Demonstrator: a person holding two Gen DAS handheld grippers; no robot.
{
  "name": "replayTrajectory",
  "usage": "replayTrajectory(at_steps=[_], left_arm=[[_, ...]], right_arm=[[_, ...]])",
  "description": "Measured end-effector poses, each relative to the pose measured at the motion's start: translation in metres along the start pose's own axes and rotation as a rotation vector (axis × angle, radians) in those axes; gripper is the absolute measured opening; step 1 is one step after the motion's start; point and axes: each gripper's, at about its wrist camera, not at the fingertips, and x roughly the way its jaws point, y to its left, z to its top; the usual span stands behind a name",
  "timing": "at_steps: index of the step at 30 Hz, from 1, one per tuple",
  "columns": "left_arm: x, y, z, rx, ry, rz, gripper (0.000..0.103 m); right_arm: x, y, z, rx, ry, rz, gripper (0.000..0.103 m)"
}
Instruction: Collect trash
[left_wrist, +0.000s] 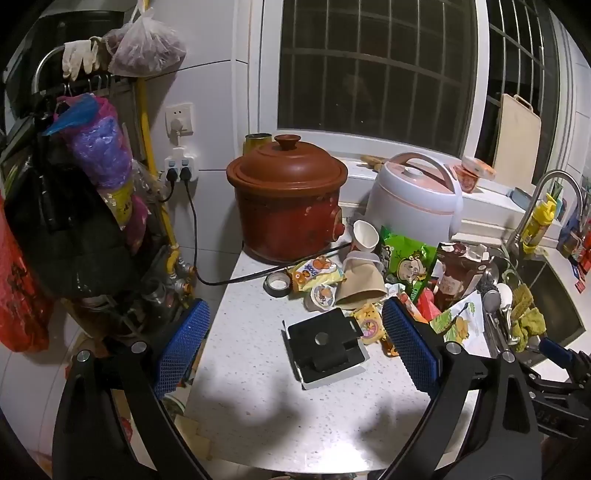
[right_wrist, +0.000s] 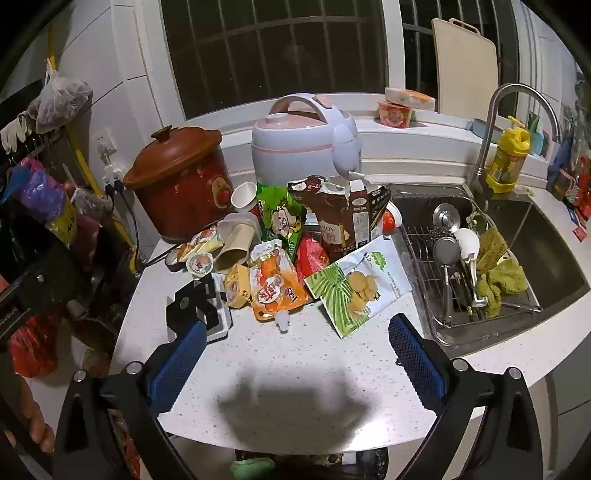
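A heap of trash lies on the white counter (right_wrist: 295, 369): an orange drink pouch (right_wrist: 275, 284), a green-and-white biscuit bag (right_wrist: 360, 284), a brown torn carton (right_wrist: 343, 214), a green snack bag (left_wrist: 402, 262), a crushed brown paper cup (left_wrist: 360, 282), a white paper cup (left_wrist: 365, 236) and a yellow wrapper (left_wrist: 314, 273). My left gripper (left_wrist: 295, 343) hovers open over a black folded stand (left_wrist: 325, 347), nothing between its blue pads. My right gripper (right_wrist: 297, 363) is open above bare counter, just short of the pouch and the biscuit bag.
A brown clay pot (left_wrist: 288, 206) and a white rice cooker (right_wrist: 303, 136) stand behind the heap. The sink (right_wrist: 517, 258) with a dish rack, utensils and green cloths lies to the right. Hanging plastic bags (left_wrist: 99, 147) and a power cord (left_wrist: 195, 236) crowd the left.
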Motion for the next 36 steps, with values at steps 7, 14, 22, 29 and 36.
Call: replayTrajectory(at_steps=[7, 14, 22, 29, 36], left_arm=[[-0.004, 0.003, -0.001, -0.003, 0.001, 0.004, 0.092], [-0.001, 0.001, -0.001, 0.005, 0.01, -0.001, 0.092], [0.005, -0.013, 0.002, 0.008, 0.018, -0.003, 0.092], [0.006, -0.013, 0.0, 0.008, 0.019, -0.003, 0.092], [0.006, -0.008, -0.004, 0.011, 0.02, -0.005, 0.092]], right_arm=[[0.0, -0.003, 0.001, 0.006, -0.005, -0.001, 0.098], [0.0, -0.008, -0.002, 0.01, -0.004, -0.005, 0.098], [0.0, -0.007, 0.001, 0.014, -0.003, -0.005, 0.098], [0.0, -0.008, 0.002, 0.012, -0.002, -0.004, 0.098], [-0.001, -0.007, 0.003, 0.013, -0.003, -0.005, 0.098]])
